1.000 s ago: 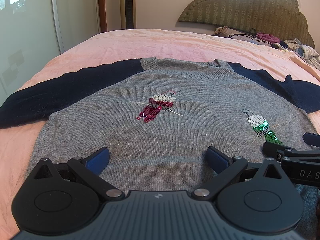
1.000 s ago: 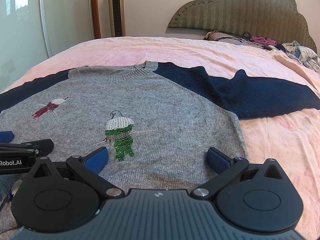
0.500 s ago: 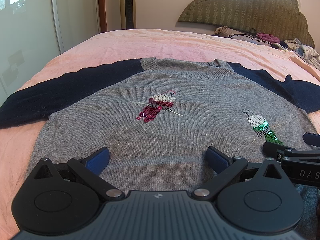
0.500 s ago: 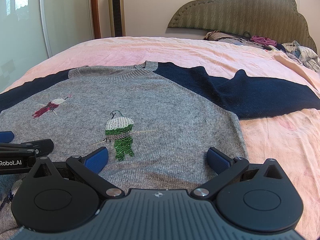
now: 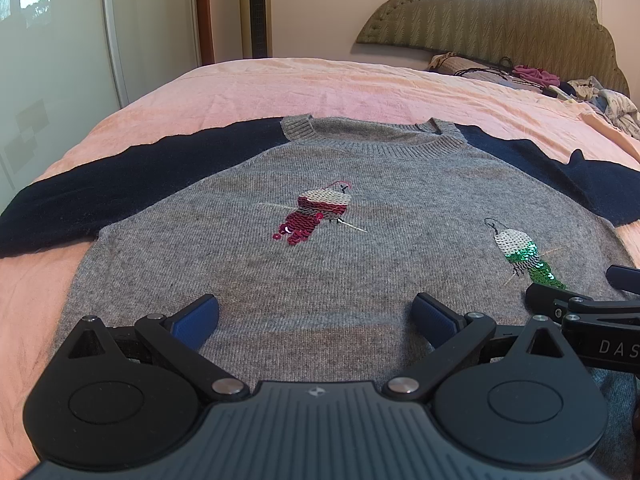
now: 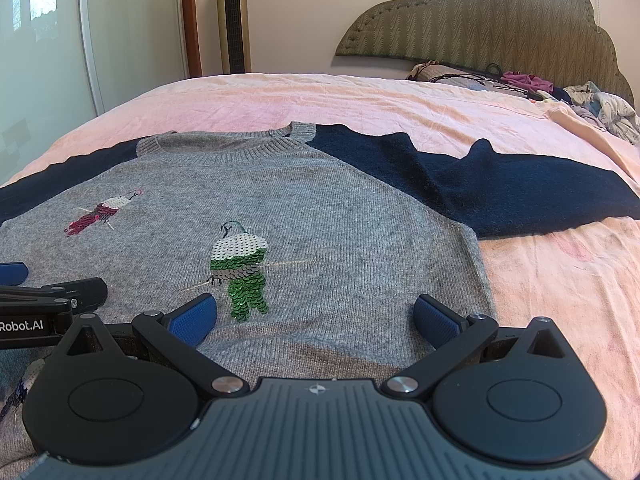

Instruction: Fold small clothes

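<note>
A grey knit sweater (image 5: pixel 320 272) (image 6: pixel 344 216) with navy sleeves lies flat, front up, on the pink bed, neckline away from me. Sequin birds decorate it: a red one (image 5: pixel 316 218) (image 6: pixel 100 214) and a green one (image 5: pixel 528 258) (image 6: pixel 240 272). My left gripper (image 5: pixel 316 316) is open over the sweater's lower left part, nothing between its blue pads. My right gripper (image 6: pixel 316 316) is open over the lower right part, beside the green bird. Each gripper's side shows at the edge of the other's view. The hem is hidden under the grippers.
The pink bedsheet (image 5: pixel 340 88) (image 6: pixel 560 280) spreads all around the sweater. A pile of loose clothes (image 5: pixel 600 96) (image 6: pixel 600 108) lies by the padded headboard (image 6: pixel 480 24) at the far right. A tower fan (image 6: pixel 234 20) and sliding wardrobe doors (image 5: pixel 52 40) stand beyond the bed's left side.
</note>
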{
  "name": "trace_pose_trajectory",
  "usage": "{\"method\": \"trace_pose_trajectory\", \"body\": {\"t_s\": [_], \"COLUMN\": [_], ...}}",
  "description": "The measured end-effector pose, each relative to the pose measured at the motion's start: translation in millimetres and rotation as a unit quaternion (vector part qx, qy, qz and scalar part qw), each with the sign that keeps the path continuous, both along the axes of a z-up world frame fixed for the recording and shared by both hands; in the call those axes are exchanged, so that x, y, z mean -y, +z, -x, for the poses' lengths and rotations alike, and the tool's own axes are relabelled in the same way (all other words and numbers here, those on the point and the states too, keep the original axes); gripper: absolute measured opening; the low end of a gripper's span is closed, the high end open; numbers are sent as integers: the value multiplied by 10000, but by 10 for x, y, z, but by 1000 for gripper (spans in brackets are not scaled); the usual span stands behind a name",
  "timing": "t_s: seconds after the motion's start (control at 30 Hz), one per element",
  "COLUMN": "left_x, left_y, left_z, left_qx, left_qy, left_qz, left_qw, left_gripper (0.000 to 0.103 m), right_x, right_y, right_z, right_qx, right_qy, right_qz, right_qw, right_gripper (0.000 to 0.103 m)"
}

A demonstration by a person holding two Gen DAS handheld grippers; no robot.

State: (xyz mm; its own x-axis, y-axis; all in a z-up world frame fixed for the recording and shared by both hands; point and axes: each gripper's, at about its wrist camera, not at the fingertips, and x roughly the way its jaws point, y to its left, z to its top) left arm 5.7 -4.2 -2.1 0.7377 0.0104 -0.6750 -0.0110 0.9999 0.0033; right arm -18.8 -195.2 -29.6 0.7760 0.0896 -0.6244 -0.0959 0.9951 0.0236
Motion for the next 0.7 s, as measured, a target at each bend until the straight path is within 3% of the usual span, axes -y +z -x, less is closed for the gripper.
{"method": "trace_pose_trajectory", "body": {"t_s": [0.33,0.57,0.6,0.7], "left_x": [-2,-10,-10,-15], "left_y": [0,3,3,2], "left_z": [5,2,2,4], "left_qx": [-7,-9,-10,-5], "left_qy": [-4,-6,-5,-4], "left_qz": [-11,-5,-9,3], "left_qw": [10000,10000,10000,10000], "left_gripper": [103,103,103,103], "right_x": [6,190,232,676], "right_y": [2,77,128,305], "right_z": [0,22,29,17], "right_qx": [-6,-118,-106,145], "right_qy": [11,387,443,192], "right_qz": [-7,-323,-476,-1553], "right_qw": [10000,9987,9978,9876], "right_gripper": [103,103,103,103]}}
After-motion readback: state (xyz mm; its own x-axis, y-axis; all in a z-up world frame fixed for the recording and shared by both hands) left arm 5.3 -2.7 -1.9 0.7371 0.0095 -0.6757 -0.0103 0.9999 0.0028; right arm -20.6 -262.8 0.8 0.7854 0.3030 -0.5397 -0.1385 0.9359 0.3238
